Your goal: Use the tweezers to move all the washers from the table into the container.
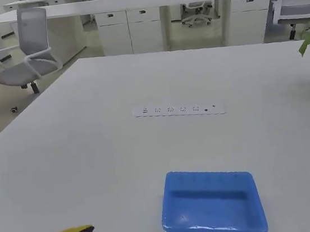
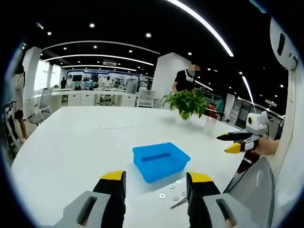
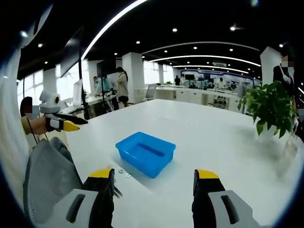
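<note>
Open-jawed and gripping nothing: left tongs [image 2: 156,176], right tongs [image 3: 154,174]. Scattered on counter [image 2: 71,142] just short of blue container [image 2: 159,161]: washers [image 2: 171,192]. Beside them, tweezers [image 2: 179,203], slanted, close by left tongs' right jaw. Cannot tell which tongs nearer.

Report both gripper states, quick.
Yellow-tipped left gripper: jaws open, holding nothing.
Yellow-tipped right gripper: jaws open, holding nothing.
</note>
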Demonstrator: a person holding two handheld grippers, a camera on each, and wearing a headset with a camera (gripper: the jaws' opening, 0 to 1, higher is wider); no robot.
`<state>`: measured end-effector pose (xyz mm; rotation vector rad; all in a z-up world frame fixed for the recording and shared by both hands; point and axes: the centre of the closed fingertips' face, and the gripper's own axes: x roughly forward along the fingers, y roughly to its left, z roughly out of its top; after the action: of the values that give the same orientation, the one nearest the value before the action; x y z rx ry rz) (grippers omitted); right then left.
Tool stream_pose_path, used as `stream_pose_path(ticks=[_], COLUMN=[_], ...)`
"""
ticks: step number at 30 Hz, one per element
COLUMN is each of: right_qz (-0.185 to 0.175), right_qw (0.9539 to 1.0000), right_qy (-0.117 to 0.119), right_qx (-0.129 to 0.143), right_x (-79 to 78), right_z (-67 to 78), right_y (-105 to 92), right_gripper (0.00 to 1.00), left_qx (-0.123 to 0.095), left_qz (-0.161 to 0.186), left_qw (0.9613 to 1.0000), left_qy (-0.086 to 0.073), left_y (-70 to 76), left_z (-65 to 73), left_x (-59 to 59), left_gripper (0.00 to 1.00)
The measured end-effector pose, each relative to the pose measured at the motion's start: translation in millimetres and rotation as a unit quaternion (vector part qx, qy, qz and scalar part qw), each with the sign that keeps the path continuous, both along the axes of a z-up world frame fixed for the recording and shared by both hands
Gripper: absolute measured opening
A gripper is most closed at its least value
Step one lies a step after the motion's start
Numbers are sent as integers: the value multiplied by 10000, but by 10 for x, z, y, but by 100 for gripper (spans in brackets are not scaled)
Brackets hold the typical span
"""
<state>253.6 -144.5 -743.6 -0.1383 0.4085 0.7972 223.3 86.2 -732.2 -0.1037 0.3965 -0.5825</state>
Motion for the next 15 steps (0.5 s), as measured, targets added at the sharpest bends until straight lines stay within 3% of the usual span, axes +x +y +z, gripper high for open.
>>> stream_pose_path(ticks=[2,5,8,9,11,12,13,15], right_qz=[296,777,1154,1298,1384,1553,1618,1792], right_qw=[9995,9967,9924,9903,9884,9854,9840,9798], right_qy=[-34,86,292,396,507,572,592,643], right_qx=[-82,-228,-317,-304,-356,-408,-457,-606], right_x=[-24,-105,-203,-243,-269,-311,-322,-350], right_z=[-21,-127,-246,-301,-376,-423,-453,-519], right_y=[111,311,443,482,513,545,558,589], right_gripper=[51,40,28,24,20,18,17,14], left_qx=[-220,-277,29,126,319,488,667,1089], left_qz=[-272,-590,-1022,-1293,-1511,-1775,-1886,-2236], left_qw=[9992,9969,9927,9884,9841,9780,9745,9617], left_qy=[170,436,634,788,876,976,1014,1152], left_y=[-77,-155,-243,-308,-366,-424,-442,-500], left_z=[-14,-106,-254,-325,-411,-485,-545,-701], left_x=[-18,-38,-79,-125,-130,-167,-170,-206], left_gripper=[39,31,23,20,16,14,13,13])
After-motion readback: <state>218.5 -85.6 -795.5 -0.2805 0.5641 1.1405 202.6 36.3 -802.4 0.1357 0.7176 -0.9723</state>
